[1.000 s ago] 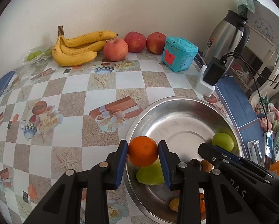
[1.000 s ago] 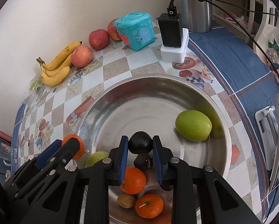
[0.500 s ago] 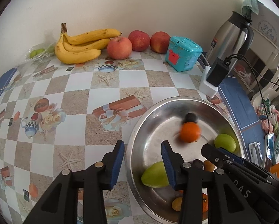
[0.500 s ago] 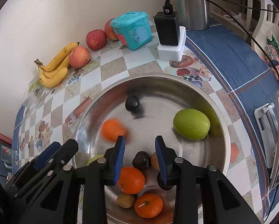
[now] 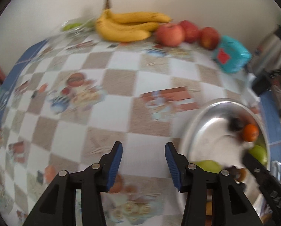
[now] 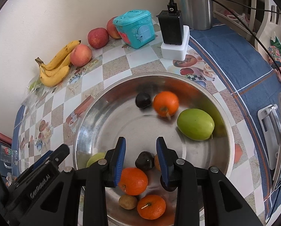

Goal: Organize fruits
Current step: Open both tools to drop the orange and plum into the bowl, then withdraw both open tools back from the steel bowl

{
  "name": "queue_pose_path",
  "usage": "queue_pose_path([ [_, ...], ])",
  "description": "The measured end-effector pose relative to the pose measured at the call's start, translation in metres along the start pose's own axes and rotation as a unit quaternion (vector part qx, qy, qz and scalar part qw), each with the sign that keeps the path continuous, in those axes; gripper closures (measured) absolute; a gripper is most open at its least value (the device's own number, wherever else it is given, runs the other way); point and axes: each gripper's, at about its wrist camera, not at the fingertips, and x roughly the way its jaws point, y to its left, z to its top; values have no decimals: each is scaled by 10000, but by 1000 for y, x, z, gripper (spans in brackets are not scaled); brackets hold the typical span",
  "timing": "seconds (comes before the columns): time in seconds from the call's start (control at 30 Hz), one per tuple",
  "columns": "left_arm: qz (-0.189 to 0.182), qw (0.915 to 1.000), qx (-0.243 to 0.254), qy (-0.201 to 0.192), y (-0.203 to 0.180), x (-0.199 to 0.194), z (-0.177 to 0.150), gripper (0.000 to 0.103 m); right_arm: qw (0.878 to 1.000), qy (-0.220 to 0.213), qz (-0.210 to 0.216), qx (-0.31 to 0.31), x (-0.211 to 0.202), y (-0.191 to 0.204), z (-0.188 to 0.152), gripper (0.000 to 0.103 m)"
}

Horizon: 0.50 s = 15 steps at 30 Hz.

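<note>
Left gripper (image 5: 143, 157): jaws spread, nothing between the blue pads, and they have just been opening; it sits low centre of its blurred view, over the checkered counter (image 5: 110, 124), just left of the steel bowl (image 5: 193, 131). Right gripper (image 6: 140, 151): jaws apart and empty, having parted within the last second, poised over the near side of the bowl in the lower centre of its view. In the right wrist view, an orange (image 6: 165, 104) lies loose in the far part of the bowl, slightly blurred, just beside a dark plum (image 6: 143, 100); a green fruit (image 6: 196, 124) rests against the right wall. Nearer the gripper: a second dark fruit (image 6: 144, 161), two more oranges (image 6: 134, 181) (image 6: 151, 206), a small brown fruit (image 6: 127, 201), and another green fruit (image 6: 95, 159) at the left wall. Outside the bowl, along the wall at upper left: a banana bunch (image 6: 55, 67), three apples (image 6: 80, 55) and a teal toy house box (image 6: 134, 29). Black charger on a white block (image 6: 173, 43) at upper centre.
</note>
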Motion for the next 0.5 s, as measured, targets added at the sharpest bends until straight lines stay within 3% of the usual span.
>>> queue_pose_path([
  [0.23,469,9981,-369,138,26,7,2,36,9999,22,35,-109,2,11,1,67],
  [0.5,932,9948,-382,161,38,10,2,9,9994,-59,-54,-334,3,26,1,32],
])
